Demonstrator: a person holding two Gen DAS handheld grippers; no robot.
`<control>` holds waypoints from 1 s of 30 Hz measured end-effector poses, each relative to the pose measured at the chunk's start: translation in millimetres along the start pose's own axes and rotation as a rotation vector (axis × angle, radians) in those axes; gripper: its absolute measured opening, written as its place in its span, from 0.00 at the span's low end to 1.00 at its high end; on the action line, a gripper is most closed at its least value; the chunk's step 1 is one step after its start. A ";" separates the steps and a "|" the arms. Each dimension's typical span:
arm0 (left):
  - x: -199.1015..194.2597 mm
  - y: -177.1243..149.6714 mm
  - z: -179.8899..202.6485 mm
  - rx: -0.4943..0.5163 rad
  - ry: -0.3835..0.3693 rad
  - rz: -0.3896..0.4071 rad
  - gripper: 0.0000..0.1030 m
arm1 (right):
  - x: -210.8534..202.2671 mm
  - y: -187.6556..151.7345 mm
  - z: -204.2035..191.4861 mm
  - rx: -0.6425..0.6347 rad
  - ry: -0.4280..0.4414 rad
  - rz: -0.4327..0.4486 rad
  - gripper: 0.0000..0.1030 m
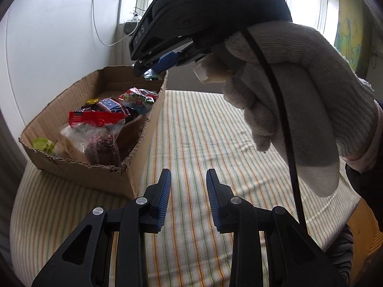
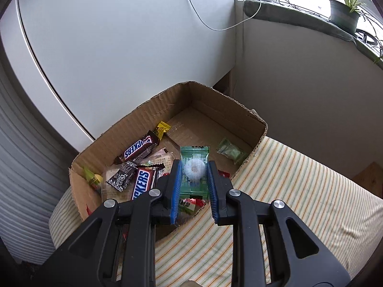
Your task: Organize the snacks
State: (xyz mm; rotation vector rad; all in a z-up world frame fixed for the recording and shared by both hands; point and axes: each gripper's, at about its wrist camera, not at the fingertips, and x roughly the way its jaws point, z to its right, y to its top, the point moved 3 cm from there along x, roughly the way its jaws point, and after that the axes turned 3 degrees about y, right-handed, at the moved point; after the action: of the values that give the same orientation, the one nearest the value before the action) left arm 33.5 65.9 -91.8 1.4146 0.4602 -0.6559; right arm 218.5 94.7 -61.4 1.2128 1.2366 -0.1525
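Clamped between the ribbed blue pads of the right gripper [image 2: 194, 174] is a clear green plastic sachet holding a round white ring-shaped candy [image 2: 194, 168], crinkled and glossy, gripped by its two long edges at the middle of the right wrist frame, above the open box. Jaws of the left gripper [image 1: 188, 184] stand parted with nothing between them, low in the centre of the left wrist frame, over bare cloth.

Behind the sachet sits the shallow brown corrugated cardboard box [image 2: 215, 100], its cut rim ragged and fluted. Its left half is heaped with wrappers: two brown glossy Snickers bars [image 2: 137, 150], a small yellow foil candy [image 2: 162, 128], a black-and-white patterned packet [image 2: 121, 177] and a yellow-green packet [image 2: 92, 178] against the left wall. A flat pale green sachet [image 2: 231, 151] lies alone on the box floor at the right.

The box rests on a soft surface covered in cream cloth with thin orange and green stripes [image 2: 299, 191], slightly rumpled, filling the lower right.

In the left wrist frame the right gripper [image 1: 149, 70] appears at upper centre, black and angular, held by a hand in a knitted off-white glove [image 1: 299, 91] at the right, with a black cable [image 1: 282, 124] running down across the glove. A smooth white panel [image 2: 119, 35] fills the upper left.
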 end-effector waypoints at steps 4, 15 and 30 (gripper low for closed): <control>-0.1 0.1 -2.6 -0.005 -0.001 -0.001 0.28 | 10.9 3.4 -3.2 -0.016 -0.005 -0.012 0.21; -0.5 -0.1 -4.2 -0.008 0.002 -0.005 0.28 | 18.2 7.9 -8.8 -0.036 -0.006 -0.017 0.24; -13.4 -1.4 -3.9 -0.024 0.026 0.022 0.28 | -18.5 -7.3 -7.6 -0.051 -0.021 0.023 0.24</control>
State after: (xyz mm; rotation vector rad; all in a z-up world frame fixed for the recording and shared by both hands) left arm 22.9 71.7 -84.5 1.4049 0.4705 -0.6129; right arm 201.5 88.3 -50.4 1.1784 1.2015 -0.1159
